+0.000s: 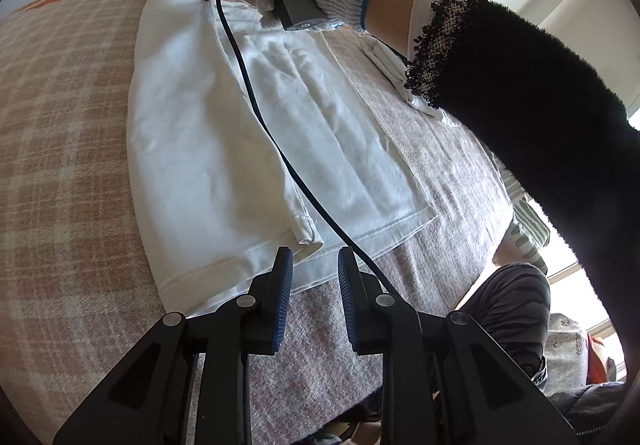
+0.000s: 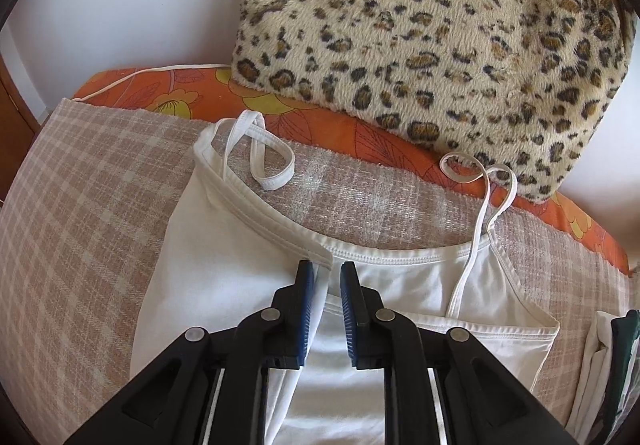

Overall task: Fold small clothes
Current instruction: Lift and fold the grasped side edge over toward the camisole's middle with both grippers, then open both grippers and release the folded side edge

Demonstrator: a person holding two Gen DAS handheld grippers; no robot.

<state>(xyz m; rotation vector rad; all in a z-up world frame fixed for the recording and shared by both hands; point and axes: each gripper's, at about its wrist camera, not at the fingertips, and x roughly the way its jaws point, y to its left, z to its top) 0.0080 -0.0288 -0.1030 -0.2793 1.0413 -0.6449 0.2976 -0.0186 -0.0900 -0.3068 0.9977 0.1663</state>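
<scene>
Above the half-folded white camisole (image 2: pixel 224 297), both claws apart, empty.

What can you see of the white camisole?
The white camisole is thin knit fabric with stitched hems and two narrow shoulder straps curling loose at the top. It lies flat on the plaid blanket, one side already folded over the middle. Both tongs stand open over it, right at the neckline fold, left at the bottom hem.
</scene>
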